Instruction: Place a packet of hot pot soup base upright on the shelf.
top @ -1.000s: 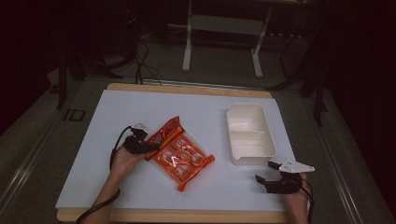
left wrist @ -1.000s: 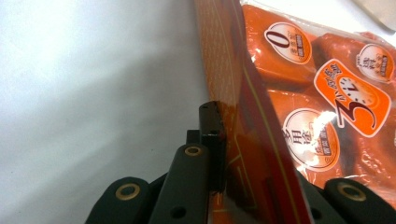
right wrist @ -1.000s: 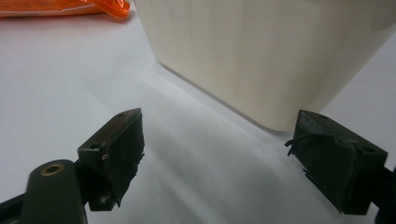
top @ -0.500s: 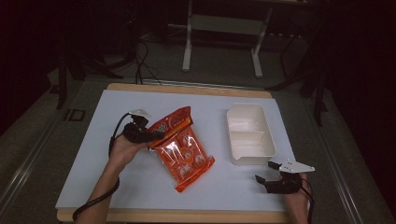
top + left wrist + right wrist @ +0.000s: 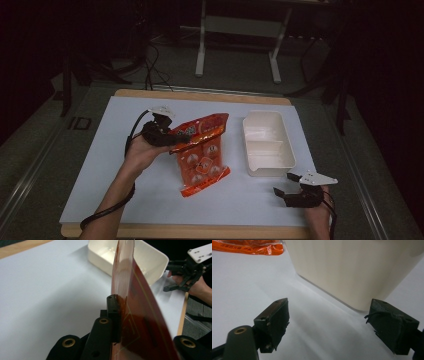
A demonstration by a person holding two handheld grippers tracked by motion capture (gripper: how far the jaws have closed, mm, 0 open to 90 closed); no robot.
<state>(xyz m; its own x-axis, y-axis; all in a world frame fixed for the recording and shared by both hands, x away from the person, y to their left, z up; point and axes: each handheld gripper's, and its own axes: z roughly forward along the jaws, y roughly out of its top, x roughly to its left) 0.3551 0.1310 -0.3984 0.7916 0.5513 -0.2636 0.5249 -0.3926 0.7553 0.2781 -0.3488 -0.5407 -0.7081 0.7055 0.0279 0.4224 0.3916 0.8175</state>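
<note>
Orange packet (image 5: 202, 152) – white round prints, cream tray (image 5: 268, 145), white tabletop (image 5: 105, 165)

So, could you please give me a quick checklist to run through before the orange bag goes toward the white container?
1. Left hand-held gripper shut on the orange bag: ok.
2. Bag fully off the table: not ok, its lower end looks to rest there.
3. White container empty: ok.
4. Right hand-held gripper open and free: ok.
5. Right hand-held gripper clear of the container: ok, apart at its near corner.
6. Bag sealed: cannot tell.
</note>
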